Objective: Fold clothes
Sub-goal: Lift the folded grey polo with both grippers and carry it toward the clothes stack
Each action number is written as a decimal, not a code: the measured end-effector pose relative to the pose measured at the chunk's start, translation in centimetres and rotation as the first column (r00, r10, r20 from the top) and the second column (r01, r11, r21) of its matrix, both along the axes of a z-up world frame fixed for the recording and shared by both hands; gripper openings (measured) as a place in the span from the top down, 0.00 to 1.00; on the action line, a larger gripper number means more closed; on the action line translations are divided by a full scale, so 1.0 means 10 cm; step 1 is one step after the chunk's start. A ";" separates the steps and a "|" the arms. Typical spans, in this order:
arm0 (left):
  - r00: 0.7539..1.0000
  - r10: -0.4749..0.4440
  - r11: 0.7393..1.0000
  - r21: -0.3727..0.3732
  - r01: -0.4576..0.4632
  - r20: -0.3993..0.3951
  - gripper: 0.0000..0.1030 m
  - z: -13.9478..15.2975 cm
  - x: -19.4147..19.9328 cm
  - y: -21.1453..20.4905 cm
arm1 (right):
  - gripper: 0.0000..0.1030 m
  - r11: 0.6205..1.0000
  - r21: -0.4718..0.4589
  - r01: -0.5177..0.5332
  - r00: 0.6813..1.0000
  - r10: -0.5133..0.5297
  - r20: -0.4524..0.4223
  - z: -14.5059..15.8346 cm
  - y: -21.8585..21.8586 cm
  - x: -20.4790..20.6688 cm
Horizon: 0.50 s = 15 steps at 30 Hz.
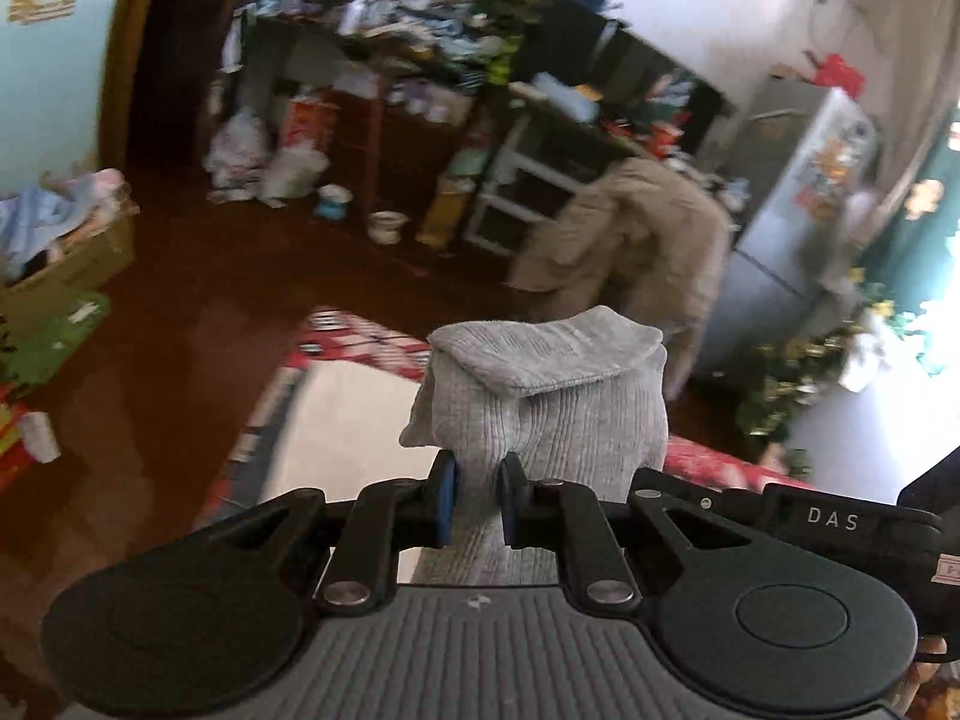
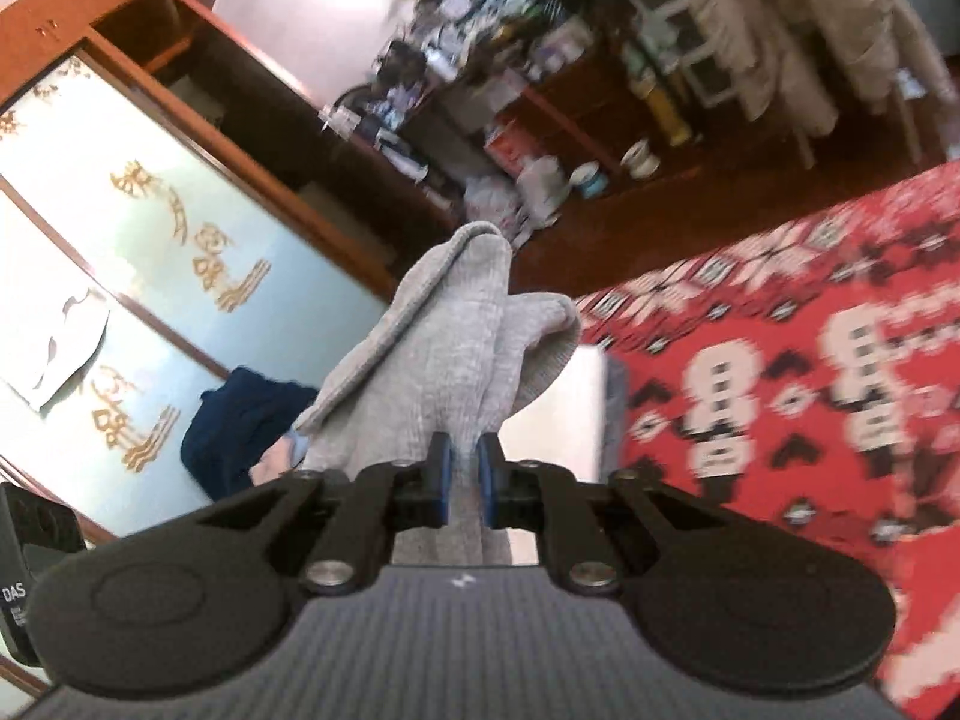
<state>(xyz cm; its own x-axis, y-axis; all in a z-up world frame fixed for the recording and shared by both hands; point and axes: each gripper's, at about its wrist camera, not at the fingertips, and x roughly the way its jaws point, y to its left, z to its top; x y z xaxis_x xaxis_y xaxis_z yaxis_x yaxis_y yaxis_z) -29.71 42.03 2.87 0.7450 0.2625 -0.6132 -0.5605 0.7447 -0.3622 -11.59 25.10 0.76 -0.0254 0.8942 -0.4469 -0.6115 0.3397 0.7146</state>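
Both claws w/ grey knit edges (image 1: pixel 540 396)

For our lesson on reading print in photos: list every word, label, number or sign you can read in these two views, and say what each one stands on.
"DAS": white letters on the black tool body at the right edge of the left view.
"DAS": again on a black tool body at the left edge of the right view; smaller print beneath is unreadable.
Gold characters on the pale door panel: too blurred to read.
Labels on the shelf clutter: too blurred.

shelf clutter (image 1: pixel 420 48) blurred, red blanket (image 2: pixel 810 360) smeared
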 end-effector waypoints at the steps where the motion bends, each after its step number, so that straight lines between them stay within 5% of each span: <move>1: 1.000 0.009 1.000 0.003 -0.009 -0.007 0.86 -0.02 0.01 0.10 | 0.90 1.000 -0.004 -0.012 1.000 0.012 -0.015 -0.06 0.14 0.01; 7: 0.998 0.031 0.999 0.012 -0.031 -0.046 0.86 -0.15 0.23 0.59 | 0.90 0.999 -0.018 -0.035 0.999 0.035 -0.028 -0.26 0.80 0.13; 15: 0.994 0.031 0.997 -0.063 -0.038 -0.109 0.86 -0.53 0.61 0.94 | 0.90 0.998 -0.066 -0.018 0.997 0.013 -0.079 -0.75 1.21 0.49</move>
